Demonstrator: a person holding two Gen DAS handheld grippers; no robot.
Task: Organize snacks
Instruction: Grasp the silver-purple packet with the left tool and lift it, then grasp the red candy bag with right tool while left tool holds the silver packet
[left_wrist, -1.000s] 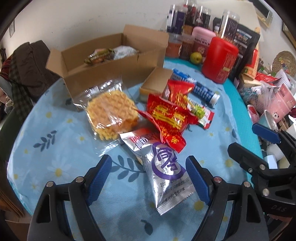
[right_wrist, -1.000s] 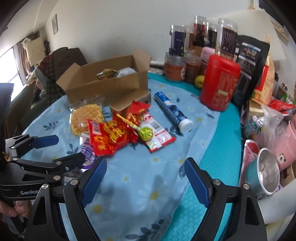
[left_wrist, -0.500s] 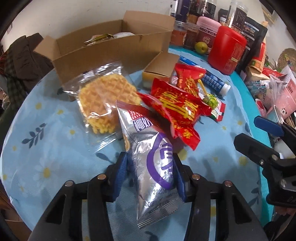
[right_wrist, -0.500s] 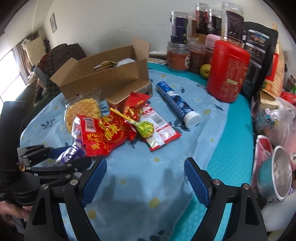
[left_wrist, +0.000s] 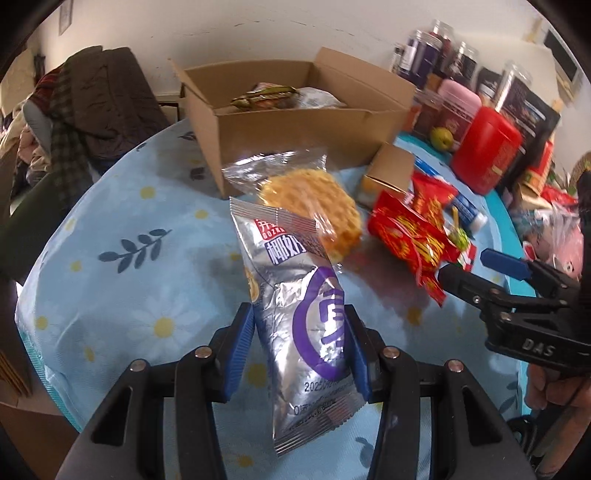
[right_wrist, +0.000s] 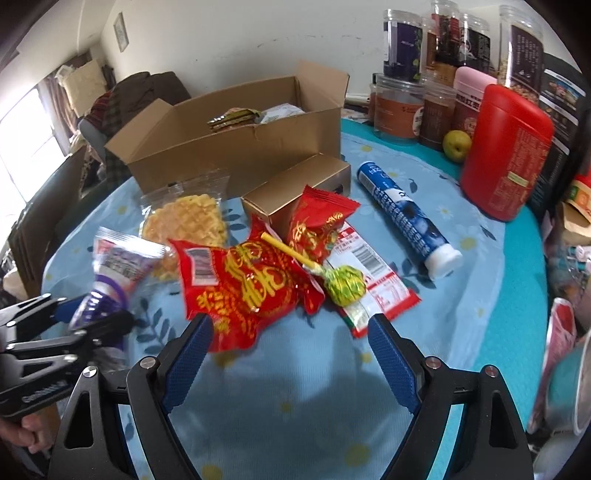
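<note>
2 tools angled down — left tool (left_wrist: 301, 345) gripping silver packet (left_wrist: 303, 314), right tool (right_wrist: 291, 354) agape

Black left gripper (left_wrist: 301, 347), ribbed blue pads, silver screws, white lettering

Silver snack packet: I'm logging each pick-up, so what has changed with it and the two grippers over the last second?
The left gripper has closed its fingers on the silver snack packet and lifted it off the tablecloth, toward the cardboard box. The right gripper has moved up to the red packet, open and empty. The waffle, lollipop and blue tube lie as before.
</note>
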